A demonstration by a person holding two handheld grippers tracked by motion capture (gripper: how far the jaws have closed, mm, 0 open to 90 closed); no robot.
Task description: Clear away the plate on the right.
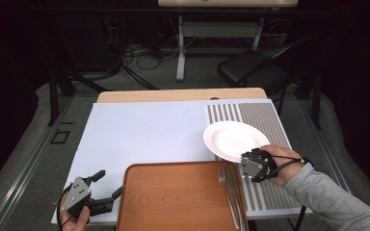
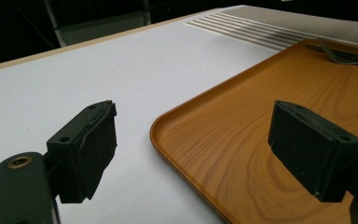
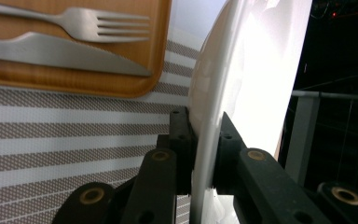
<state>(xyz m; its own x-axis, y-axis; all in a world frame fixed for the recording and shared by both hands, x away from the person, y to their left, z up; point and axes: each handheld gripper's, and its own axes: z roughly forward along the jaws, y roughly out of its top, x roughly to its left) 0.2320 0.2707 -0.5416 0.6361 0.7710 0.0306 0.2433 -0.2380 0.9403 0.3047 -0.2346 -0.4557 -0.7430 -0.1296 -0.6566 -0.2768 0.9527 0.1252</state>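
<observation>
A: Nearest item?
B: Your left claw [image 1: 107, 185], jaws wide, empty, straddling the wooden tray [image 1: 173, 202] corner.
A: Next?
B: Your right claw [image 3: 205, 154] clamps the white plate [image 1: 233, 139] rim; its view reveals fork [image 3: 70, 18] and knife [image 3: 60, 53]. No legible writing.

tray [image 1: 173, 197]: wood-look, orange-brown grain, smooth w/ slight sheen
plate [image 1: 231, 139]: white, glossy, smooth; looks ceramic
fork [image 3: 74, 18]: metal, brushed, dull shine
knife [image 3: 60, 53]: metal, satin finish
mat [image 1: 139, 132]: pale, matt, smooth, sheet-like
placemat [image 3: 51, 126]: woven texture, brown/white stripes, matt
jaws: black, matt, plastic or rubber-like pads; brass-coloured rivets
surface edge [image 1: 173, 95]: light wood, matt
sleeve [image 1: 337, 202]: grey cloth, soft knit
</observation>
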